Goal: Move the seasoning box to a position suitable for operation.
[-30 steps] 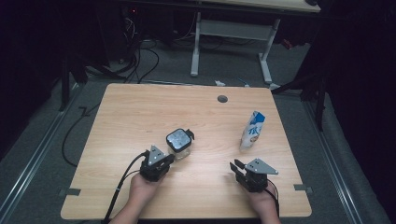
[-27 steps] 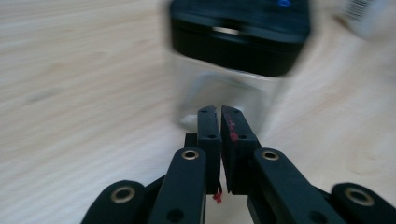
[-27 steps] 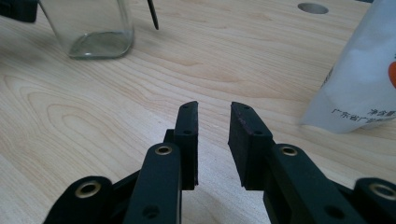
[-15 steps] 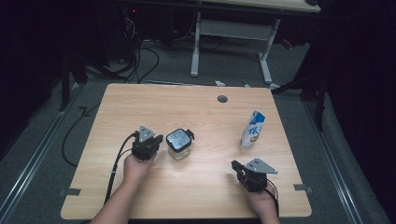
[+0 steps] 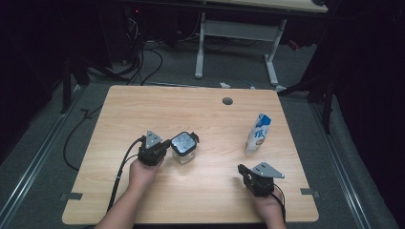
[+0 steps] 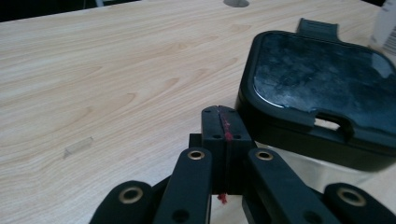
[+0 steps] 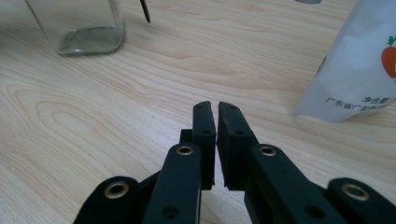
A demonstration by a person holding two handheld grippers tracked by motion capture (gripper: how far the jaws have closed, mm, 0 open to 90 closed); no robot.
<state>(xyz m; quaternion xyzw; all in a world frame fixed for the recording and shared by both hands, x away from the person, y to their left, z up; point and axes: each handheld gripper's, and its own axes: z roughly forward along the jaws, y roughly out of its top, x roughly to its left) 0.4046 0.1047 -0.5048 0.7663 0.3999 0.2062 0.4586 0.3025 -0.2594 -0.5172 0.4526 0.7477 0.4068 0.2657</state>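
A clear glass jar [image 5: 184,149] with a black clip lid [image 6: 322,88] stands left of the table's middle. My left gripper [image 5: 167,145] lies just to its left, pointing at it, and its jaws [image 6: 223,122] are shut with nothing between them, close to the lid's edge. A white and blue pouch [image 5: 258,133] stands upright at the right. My right gripper [image 5: 241,170] rests near the front right, short of the pouch [image 7: 355,70]. Its jaws [image 7: 217,112] have just been closing, then eased a little, and now stand all but shut with a thin slit and nothing between them.
The wooden table [image 5: 205,114] has a round cable hole [image 5: 227,101] near its far edge. Cables trail over the left side and on the floor behind. A white desk frame [image 5: 234,28] stands beyond the table. The jar's base [image 7: 79,28] shows at the far left of the right gripper view.
My left gripper moved away from the person and to the left, from the jar's near corner to its left side. The right gripper's jaws closed; that hand stayed in place.
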